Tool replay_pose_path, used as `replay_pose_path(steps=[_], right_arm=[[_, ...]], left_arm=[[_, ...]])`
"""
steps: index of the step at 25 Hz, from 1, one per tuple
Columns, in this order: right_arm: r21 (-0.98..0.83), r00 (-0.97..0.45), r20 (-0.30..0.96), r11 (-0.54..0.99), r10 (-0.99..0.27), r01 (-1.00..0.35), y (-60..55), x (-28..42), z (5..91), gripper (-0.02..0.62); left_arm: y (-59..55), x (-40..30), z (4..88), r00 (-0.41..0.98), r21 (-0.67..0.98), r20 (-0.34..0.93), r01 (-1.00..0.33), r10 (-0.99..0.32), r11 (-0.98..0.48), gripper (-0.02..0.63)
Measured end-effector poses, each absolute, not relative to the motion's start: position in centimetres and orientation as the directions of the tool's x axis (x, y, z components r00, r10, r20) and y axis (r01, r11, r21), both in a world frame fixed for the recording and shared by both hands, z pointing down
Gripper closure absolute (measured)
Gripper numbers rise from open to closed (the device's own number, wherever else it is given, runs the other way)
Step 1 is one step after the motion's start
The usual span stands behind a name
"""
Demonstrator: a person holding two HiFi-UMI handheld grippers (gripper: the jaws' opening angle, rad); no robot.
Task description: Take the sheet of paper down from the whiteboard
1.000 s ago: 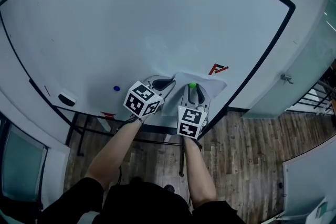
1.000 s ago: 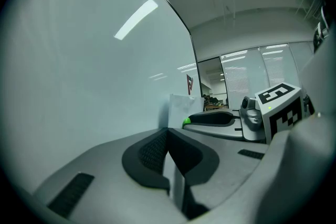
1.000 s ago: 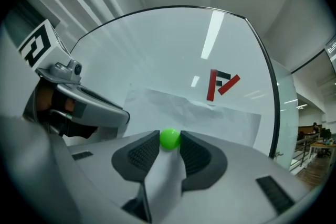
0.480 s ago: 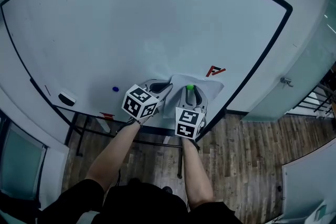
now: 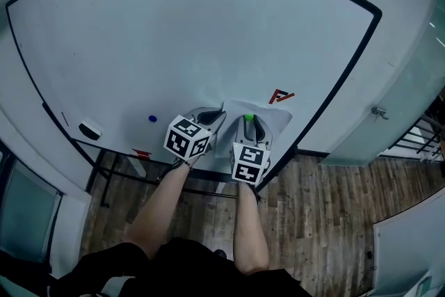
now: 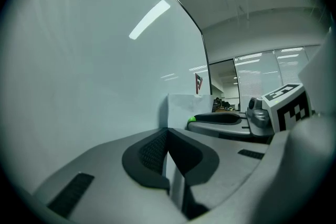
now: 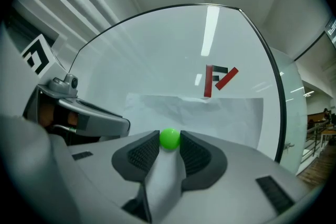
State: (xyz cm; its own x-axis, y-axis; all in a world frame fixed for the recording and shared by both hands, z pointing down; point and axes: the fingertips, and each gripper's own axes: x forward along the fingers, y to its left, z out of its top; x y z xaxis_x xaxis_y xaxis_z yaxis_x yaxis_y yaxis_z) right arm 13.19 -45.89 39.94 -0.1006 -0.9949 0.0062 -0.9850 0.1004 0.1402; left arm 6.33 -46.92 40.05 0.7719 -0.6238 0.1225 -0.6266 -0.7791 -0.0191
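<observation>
White paper (image 7: 220, 113), light, limp and judged easily torn, is pinned to the whiteboard (image 5: 174, 31) ahead of both jaws, with its edge clamped in the left gripper (image 6: 167, 139) and its green magnet (image 7: 169, 138) clamped in the right gripper (image 7: 169, 145).

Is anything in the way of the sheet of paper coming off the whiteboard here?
Yes: a green magnet sits on the sheet of paper, pinning it to the whiteboard. The right gripper is shut on that magnet; the left gripper pinches the sheet's left edge. Nothing else visible blocks it.
</observation>
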Motion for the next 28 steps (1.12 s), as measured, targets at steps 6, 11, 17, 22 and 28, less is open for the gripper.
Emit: replay_pose_path(steps=[6, 11, 17, 22, 28], right_arm=[[0.114, -0.129, -0.002, 0.128, -0.992, -0.985, -45.91, 13.24, 39.87, 0.462], [0.11, -0.156, 0.01, 0.156, -0.988, -0.982, -45.92, 13.39, 39.99, 0.462], [0.118, -0.184, 0.032, 0.186, -0.982, -0.975, -45.73, 13.27, 40.1, 0.463], [0.126, -0.178, 0.041, 0.182, -0.983, -0.975, -45.74, 13.77, 40.27, 0.462], [0.117, -0.184, 0.046, 0.188, -0.982, -0.975, -45.72, 13.76, 40.19, 0.463]], left_arm=[[-46.92, 6.2, 40.09, 0.739, 0.012, 0.106, -0.67, -0.665, -0.742, 0.586], [-46.68, 6.35, 40.39, 0.741, 0.028, 0.102, -0.669, -0.663, -0.743, 0.586], [-46.54, 6.18, 40.36, 0.728, 0.035, 0.095, -0.685, -0.679, -0.728, 0.586], [-46.26, 6.36, 40.3, 0.726, 0.036, 0.094, -0.686, -0.681, -0.727, 0.586], [-46.17, 6.38, 40.26, 0.72, 0.035, 0.097, -0.693, -0.688, -0.72, 0.586]])
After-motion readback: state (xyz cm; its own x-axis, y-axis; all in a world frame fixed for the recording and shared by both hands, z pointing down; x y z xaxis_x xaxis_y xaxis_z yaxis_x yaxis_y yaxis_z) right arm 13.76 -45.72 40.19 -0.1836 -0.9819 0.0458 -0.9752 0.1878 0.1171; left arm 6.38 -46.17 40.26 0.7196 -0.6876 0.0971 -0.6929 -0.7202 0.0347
